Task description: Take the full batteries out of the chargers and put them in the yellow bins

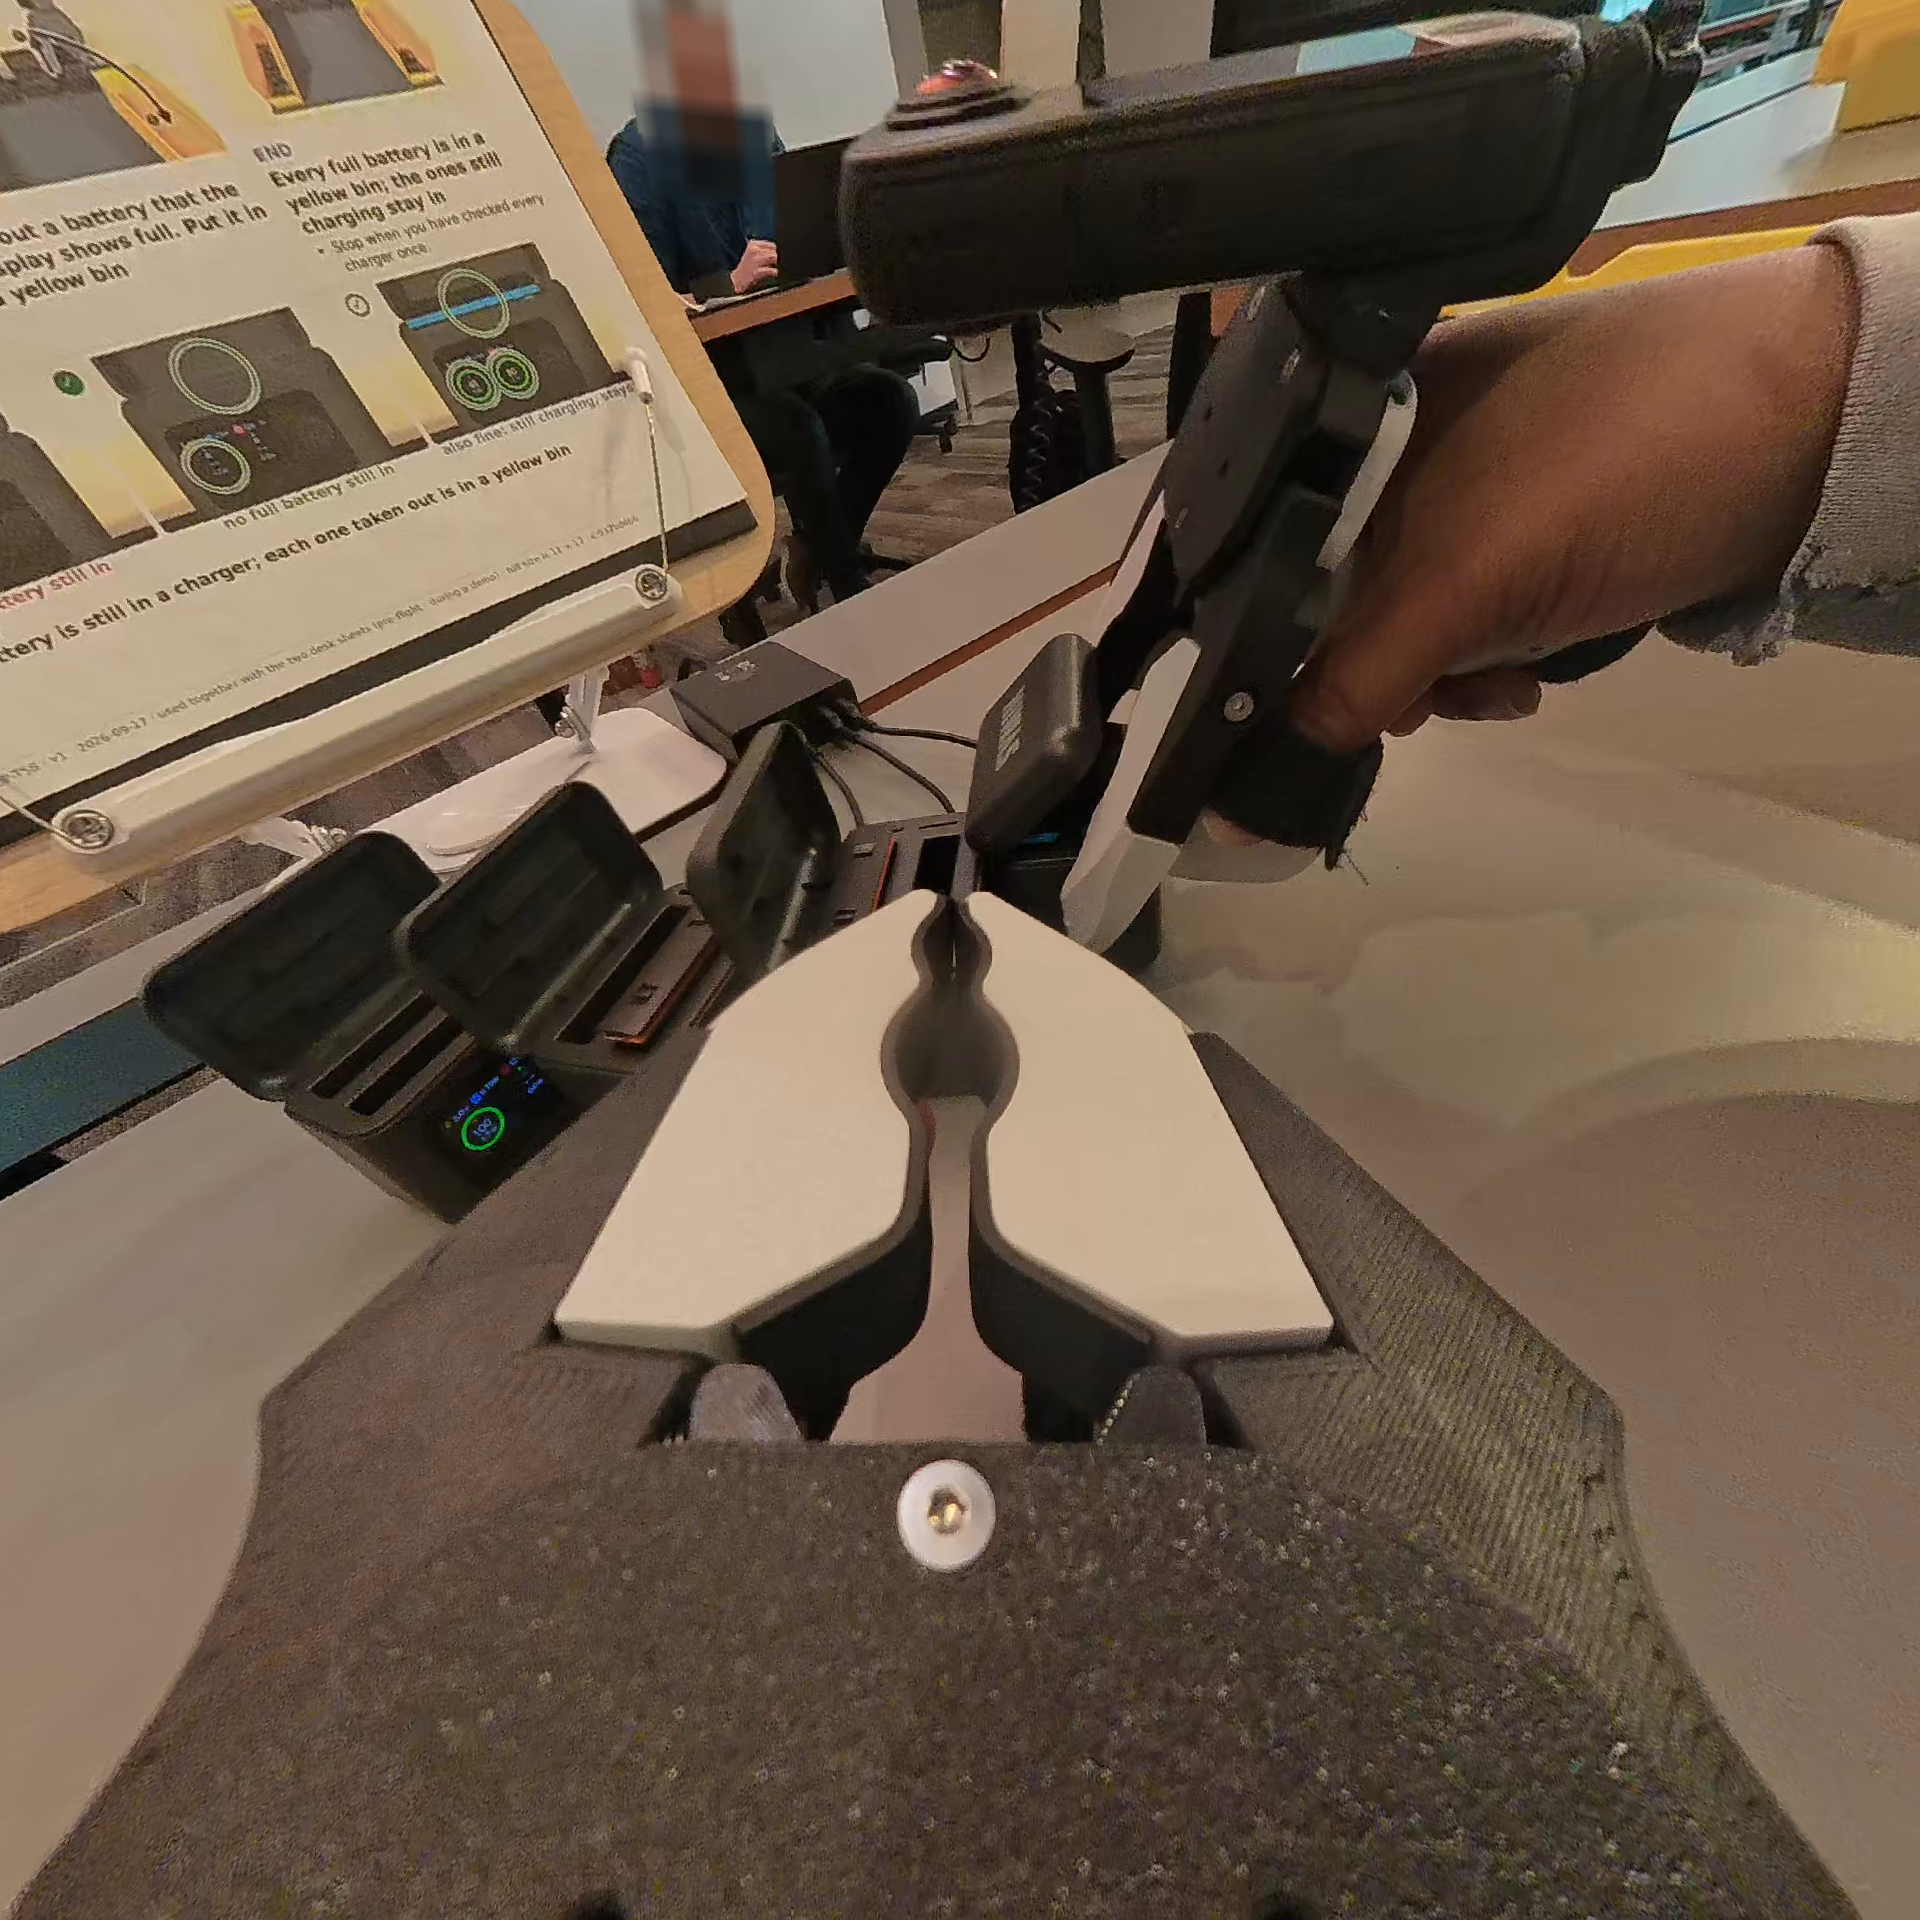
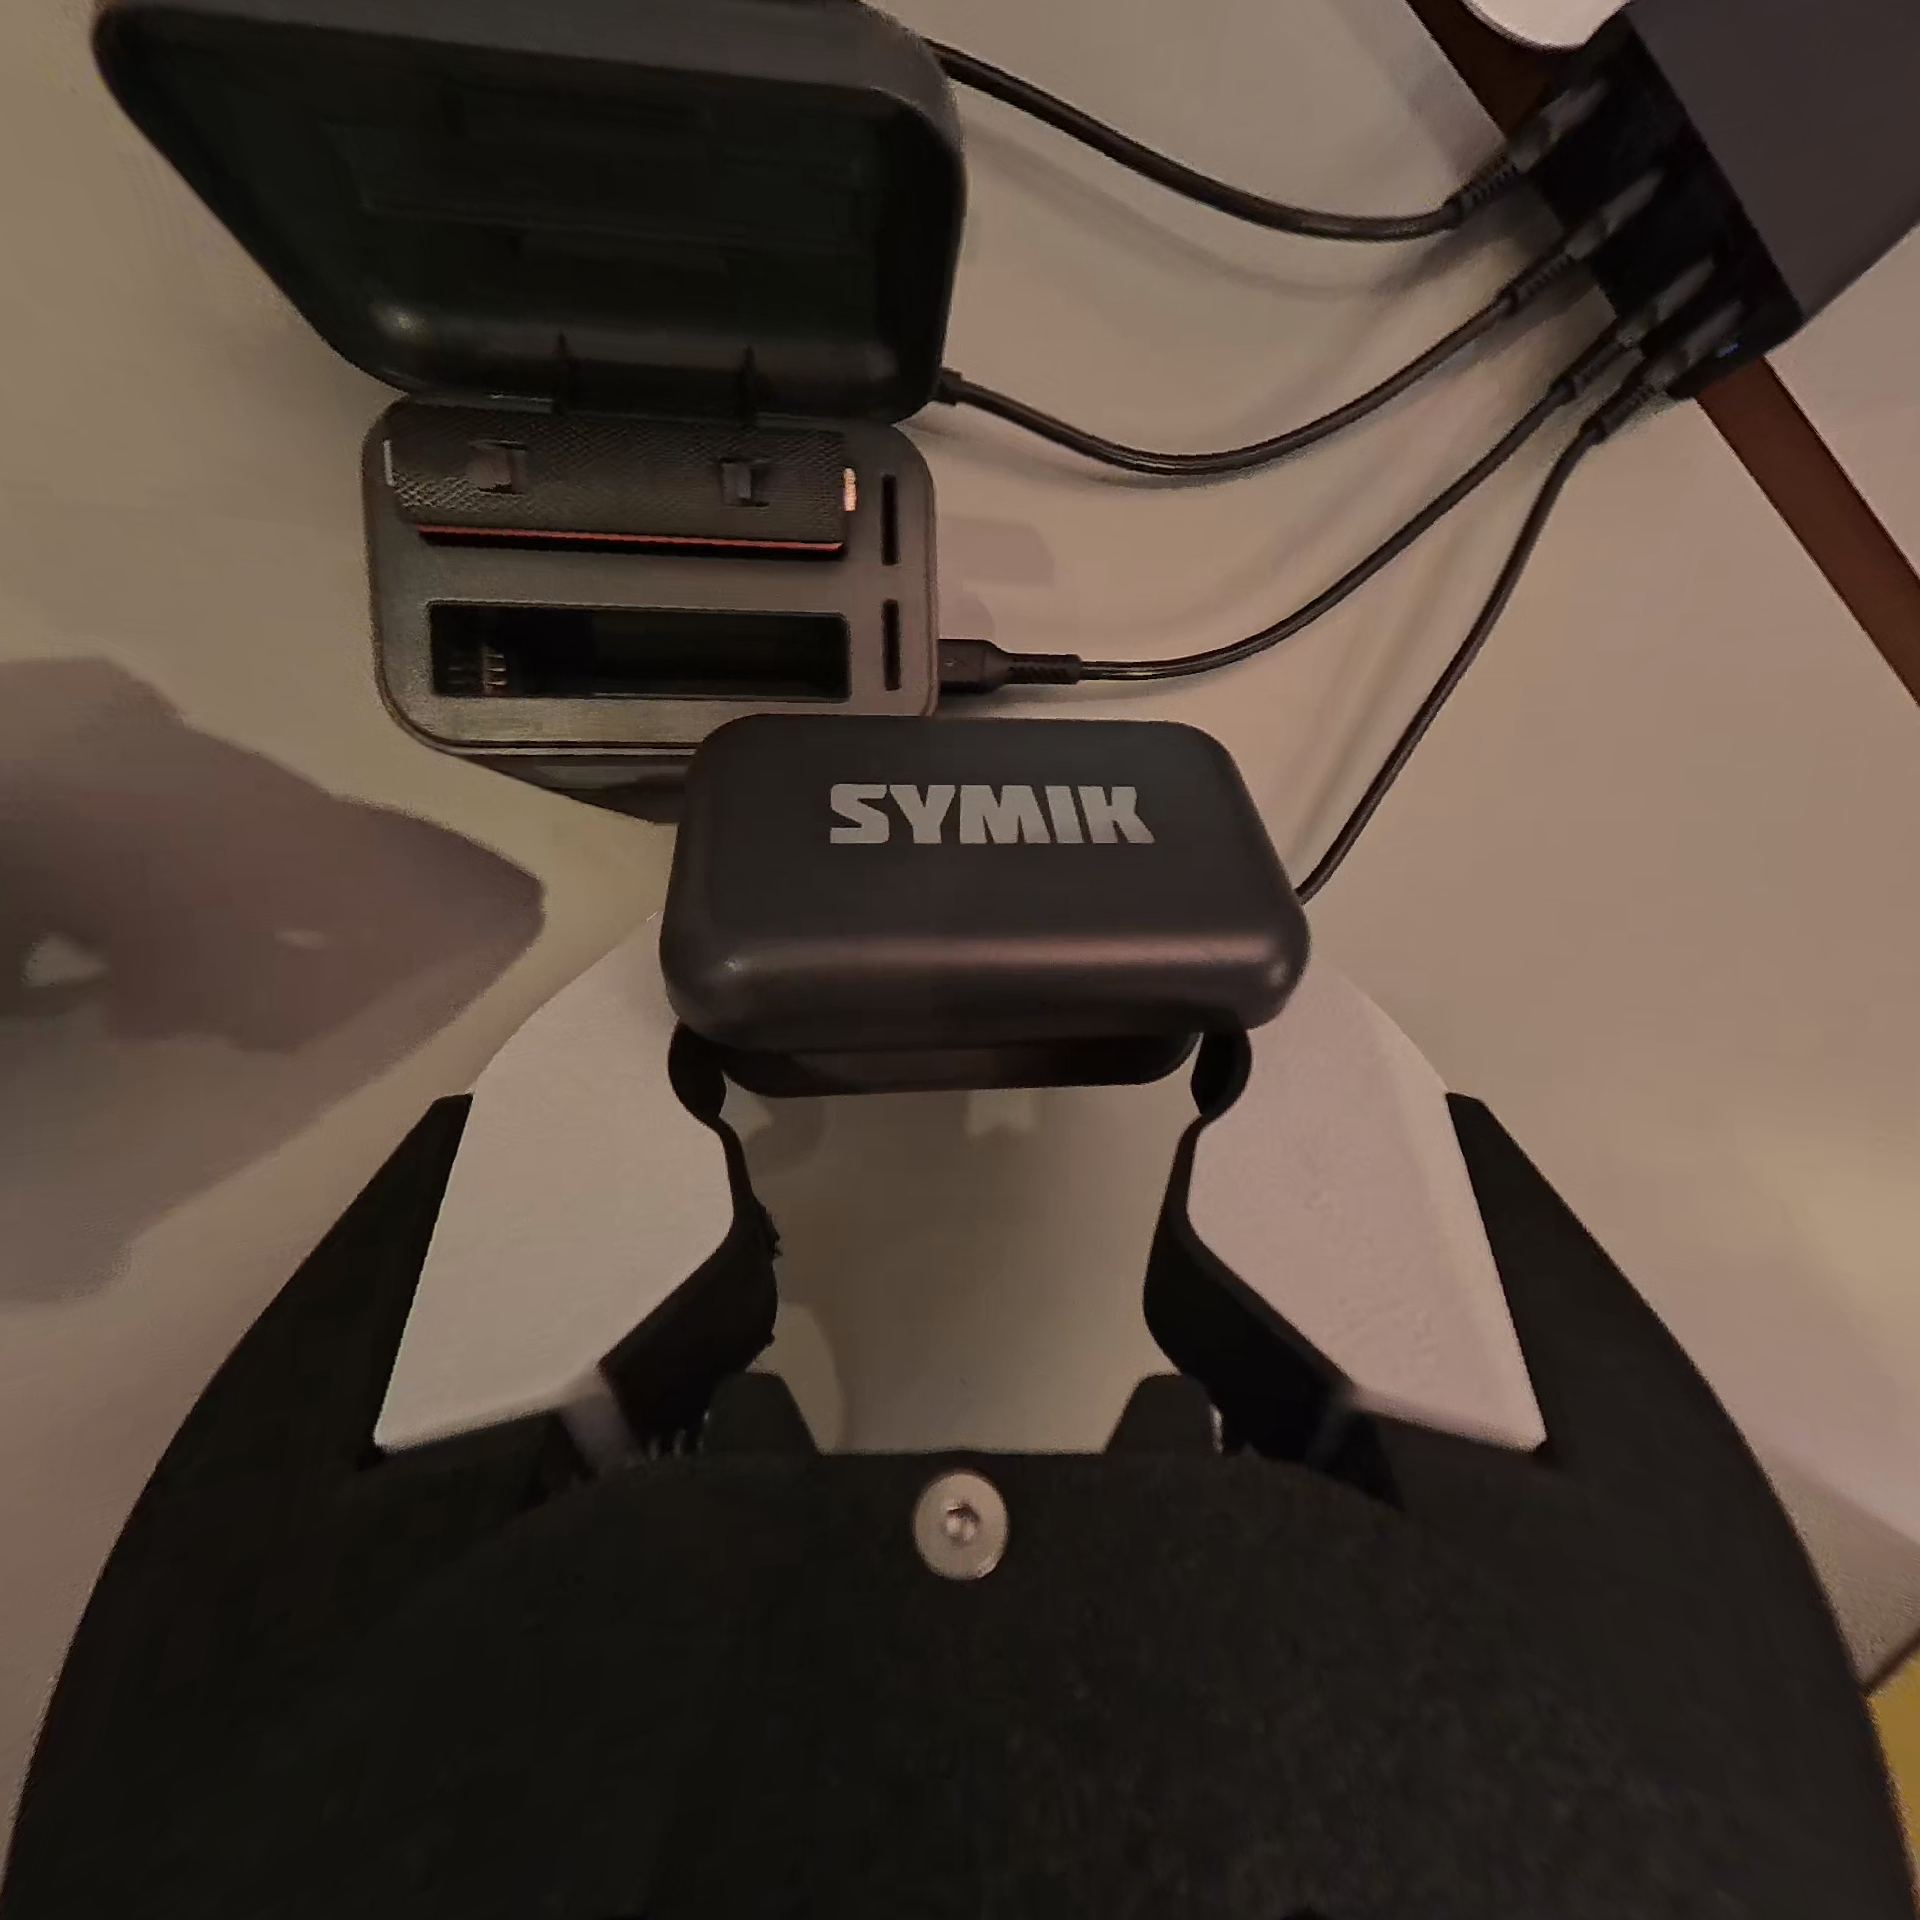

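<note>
Your right tongs (image 2: pixel 956 1070) straddle the half-raised lid (image 2: pixel 982 883) of the nearest charger (image 1: pixel 1081 883), spread wide; it could snap shut. Left tongs (image 1: pixel 948 914) clenched, empty, beside that charger.

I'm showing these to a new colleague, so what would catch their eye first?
Probably the right gripper spread wide around a dark charger lid, near the middle of the right wrist view. Behind it an open charger holds one battery beside an empty slot. In the left wrist view, the shut left gripper points along a row of open chargers, one with a glowing green display.
</note>
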A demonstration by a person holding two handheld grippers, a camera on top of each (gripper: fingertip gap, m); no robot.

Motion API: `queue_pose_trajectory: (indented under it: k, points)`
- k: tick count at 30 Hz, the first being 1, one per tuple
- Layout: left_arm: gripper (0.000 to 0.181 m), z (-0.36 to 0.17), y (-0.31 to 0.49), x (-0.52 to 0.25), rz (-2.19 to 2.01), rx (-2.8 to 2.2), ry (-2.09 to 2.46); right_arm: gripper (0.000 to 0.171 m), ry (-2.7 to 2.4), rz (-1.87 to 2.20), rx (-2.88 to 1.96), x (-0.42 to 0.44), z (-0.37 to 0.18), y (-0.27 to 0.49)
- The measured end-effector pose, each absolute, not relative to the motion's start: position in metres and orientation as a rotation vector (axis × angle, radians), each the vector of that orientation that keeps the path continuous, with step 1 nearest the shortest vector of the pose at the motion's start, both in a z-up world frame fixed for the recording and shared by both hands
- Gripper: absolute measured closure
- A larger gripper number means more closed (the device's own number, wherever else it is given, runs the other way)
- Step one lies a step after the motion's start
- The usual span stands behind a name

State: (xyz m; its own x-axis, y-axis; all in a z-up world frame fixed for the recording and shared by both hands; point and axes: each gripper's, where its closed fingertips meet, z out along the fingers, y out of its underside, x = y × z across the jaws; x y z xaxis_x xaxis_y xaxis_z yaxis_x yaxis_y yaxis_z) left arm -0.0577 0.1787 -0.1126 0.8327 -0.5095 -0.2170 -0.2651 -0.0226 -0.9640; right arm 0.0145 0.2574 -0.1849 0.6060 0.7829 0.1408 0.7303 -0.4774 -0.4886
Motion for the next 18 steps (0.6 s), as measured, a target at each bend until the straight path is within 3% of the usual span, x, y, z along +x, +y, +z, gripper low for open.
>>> queue_pose_trajectory:
  k: [12,18]
  points:
    - [0.181,-0.123,0.181,-0.057,-0.215,-1.656,0.650,0.081,-1.389,0.057,-2.422,-0.010,-0.188,0.244]
    - [0.181,-0.123,0.182,-0.058,-0.221,-1.659,0.650,0.066,-1.558,0.206,-2.286,-0.019,-0.171,0.244]
